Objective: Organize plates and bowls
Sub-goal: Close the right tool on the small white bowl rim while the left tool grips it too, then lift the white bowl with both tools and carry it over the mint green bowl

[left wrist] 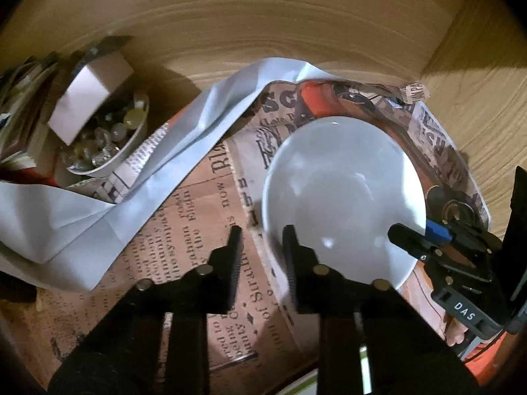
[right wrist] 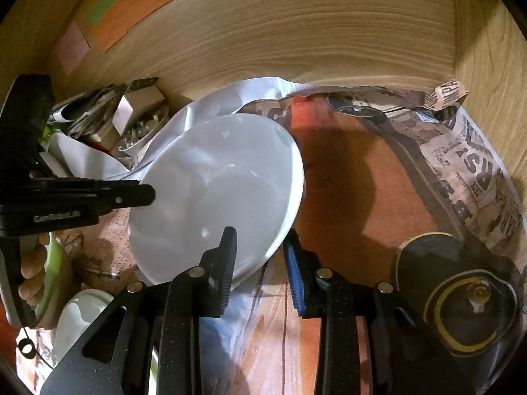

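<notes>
A white bowl (left wrist: 346, 191) is tilted over newspaper-print paper (left wrist: 184, 230) inside a wooden compartment. My left gripper (left wrist: 262, 230) straddles its left rim, one finger inside the bowl and one outside, shut on the rim. In the right wrist view the same bowl (right wrist: 217, 181) leans to the left, and my right gripper (right wrist: 260, 233) is shut on its near rim, with its blue pad under the edge. The right gripper (left wrist: 415, 237) also shows at the bowl's right side, and the left gripper (right wrist: 141, 194) reaches in from the left.
A small bowl of glass beads (left wrist: 108, 138) and a white box (left wrist: 89, 95) sit at the back left. A loose white paper strip (left wrist: 184, 131) lies across the liner. Wooden walls (left wrist: 263, 33) close the back and right. A white cup-like item (right wrist: 79, 316) sits at the lower left.
</notes>
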Tool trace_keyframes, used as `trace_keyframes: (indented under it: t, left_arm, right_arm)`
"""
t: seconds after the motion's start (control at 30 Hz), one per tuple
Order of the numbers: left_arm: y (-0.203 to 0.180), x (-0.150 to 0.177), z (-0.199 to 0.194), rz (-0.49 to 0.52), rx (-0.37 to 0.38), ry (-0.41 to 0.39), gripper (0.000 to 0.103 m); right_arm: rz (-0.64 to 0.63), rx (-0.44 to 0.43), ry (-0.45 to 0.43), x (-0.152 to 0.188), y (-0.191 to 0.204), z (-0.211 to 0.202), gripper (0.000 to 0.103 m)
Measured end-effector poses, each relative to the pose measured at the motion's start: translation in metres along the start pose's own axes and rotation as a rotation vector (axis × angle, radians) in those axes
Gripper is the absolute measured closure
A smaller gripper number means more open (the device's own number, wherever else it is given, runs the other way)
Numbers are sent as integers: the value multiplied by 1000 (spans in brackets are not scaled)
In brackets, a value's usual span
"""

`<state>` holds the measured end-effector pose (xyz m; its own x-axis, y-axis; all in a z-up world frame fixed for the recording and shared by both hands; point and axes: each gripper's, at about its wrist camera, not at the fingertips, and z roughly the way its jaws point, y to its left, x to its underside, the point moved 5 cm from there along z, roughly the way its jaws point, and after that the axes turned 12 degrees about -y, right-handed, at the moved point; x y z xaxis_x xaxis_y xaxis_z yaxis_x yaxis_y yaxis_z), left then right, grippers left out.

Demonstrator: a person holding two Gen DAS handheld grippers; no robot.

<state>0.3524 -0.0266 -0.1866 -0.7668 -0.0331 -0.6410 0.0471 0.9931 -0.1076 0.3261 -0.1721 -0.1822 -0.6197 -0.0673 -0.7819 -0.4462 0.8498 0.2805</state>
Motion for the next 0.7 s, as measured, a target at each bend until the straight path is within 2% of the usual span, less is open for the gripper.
trace_keyframes:
  t: [0.03,0.17,0.4,0.7]
  left_arm:
    - [-2,0,1,1,14,4,94]
    - [-5,0,-1,24,0,-7,94]
    - [1,4,-16,-9,9,-27,94]
    - [7,15,-78,3,-3,-183,94]
  right_arm:
    - [0,-1,-2,0,1,-1,76]
    - [-9,5,-3,1,3,-2,76]
    - [-13,15,-25,-2,13,-12,76]
    - [-52,7,-96,-12,41,-36,76]
